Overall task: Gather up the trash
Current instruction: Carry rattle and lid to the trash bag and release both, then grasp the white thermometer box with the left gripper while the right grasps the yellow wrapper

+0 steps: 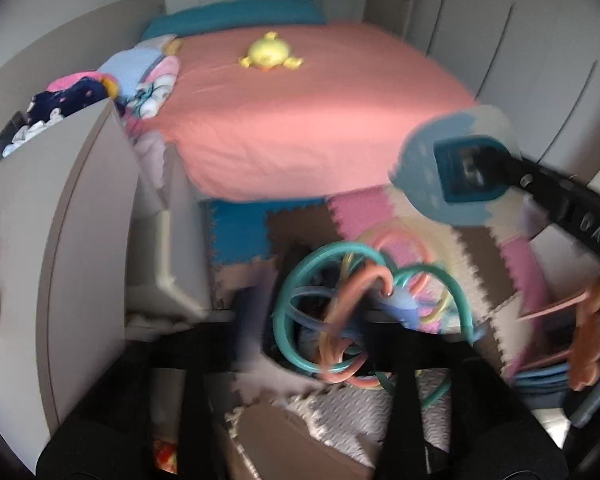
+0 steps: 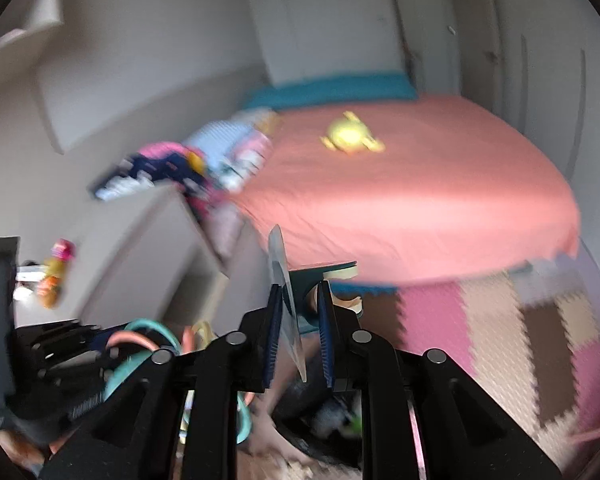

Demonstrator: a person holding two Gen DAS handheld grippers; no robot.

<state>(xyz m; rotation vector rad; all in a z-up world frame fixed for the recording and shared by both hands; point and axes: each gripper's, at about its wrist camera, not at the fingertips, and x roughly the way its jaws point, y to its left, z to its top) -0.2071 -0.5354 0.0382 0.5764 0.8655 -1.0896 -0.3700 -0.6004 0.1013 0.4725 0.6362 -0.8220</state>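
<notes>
Trash card (image 2: 281,264): upright between right gripper (image 2: 299,292) pads, jaws half open, not clamped; over dark bin (image 2: 300,404). Bed (image 1: 320,112) beyond; bin on mat (image 2: 492,320) near bed's foot edge. Ring toy (image 1: 340,308) between left gripper (image 1: 312,332) fingers, jaws wide, no grip. Step, likely: drop. Next: pull clear, find more trash.

The bed (image 1: 320,120) carries a yellow plush toy (image 1: 269,53) near its head end; folded clothes (image 1: 148,76) line its wall-side edge; puzzle-mat floor (image 2: 500,320) below.
</notes>
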